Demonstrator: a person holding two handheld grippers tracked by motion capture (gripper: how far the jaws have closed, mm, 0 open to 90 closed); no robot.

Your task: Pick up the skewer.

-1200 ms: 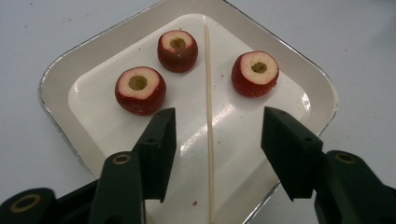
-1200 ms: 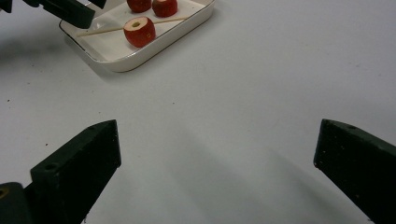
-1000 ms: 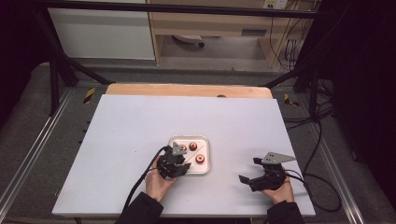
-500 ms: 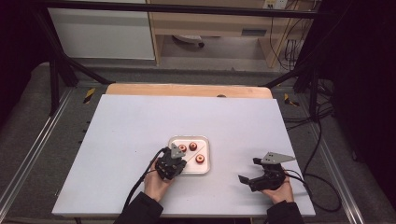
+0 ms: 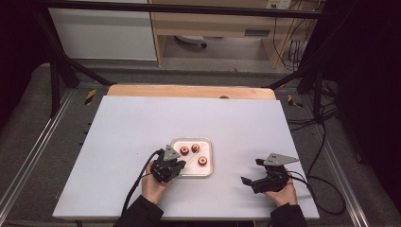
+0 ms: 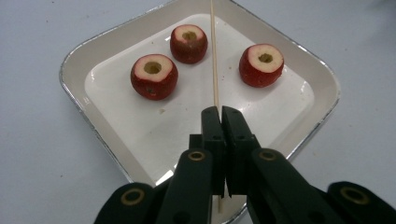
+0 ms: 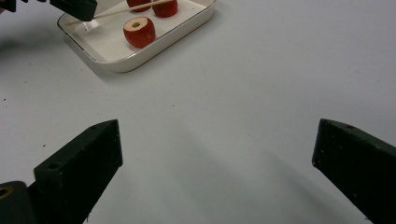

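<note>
Skewer (image 6: 214, 56) clamped between the closed jaws of the left gripper (image 6: 220, 112), lying across the white tray (image 6: 88, 56) between three cored red fruits (image 6: 154, 77). Right gripper (image 5: 250, 176) rests on the table (image 5: 142, 118) well apart from the tray, jaws wide and empty.

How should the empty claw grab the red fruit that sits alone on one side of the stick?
Take that fruit by its round red sides, coming from above with the right claw opened wide. It stands upright in the tray with its cored hole facing up, so the flanks are free. The skewer in the left claw lies beside it, so come down on the side away from the skewer.
</note>
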